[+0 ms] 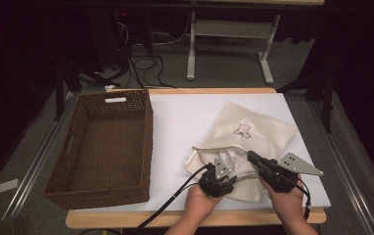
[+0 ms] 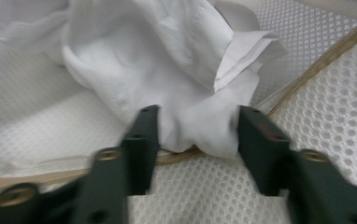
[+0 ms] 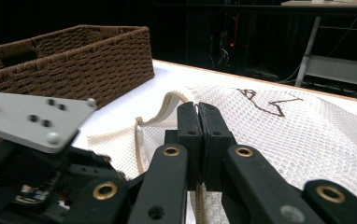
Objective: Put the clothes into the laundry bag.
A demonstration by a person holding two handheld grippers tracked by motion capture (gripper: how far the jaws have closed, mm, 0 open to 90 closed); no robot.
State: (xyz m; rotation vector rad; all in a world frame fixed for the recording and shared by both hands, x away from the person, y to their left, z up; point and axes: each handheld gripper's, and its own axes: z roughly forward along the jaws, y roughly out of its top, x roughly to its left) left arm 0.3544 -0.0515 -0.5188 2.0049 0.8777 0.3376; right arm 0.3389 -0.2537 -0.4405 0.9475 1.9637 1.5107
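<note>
A cream mesh laundry bag [image 1: 253, 132] lies flat on the white tabletop [image 1: 185, 122], right of centre, an outline motif stitched on its upper face and a zip edged in beige tape along its near mouth. A white garment [image 2: 167, 70], crumpled and soft, protrudes from that mouth. The left gripper [image 2: 197, 130] has its fingers wide apart, straddling the lowest fold of the garment without pinching it. The right gripper [image 3: 198, 135] has its fingers pressed together on the zip edge of the bag, lifting it slightly. Judged light, limp and prone to bunching, the garment is best taken at a thick fold rather than a single layer; the mesh may snag. A brown woven basket [image 1: 102, 147] stands left, well apart.
</note>
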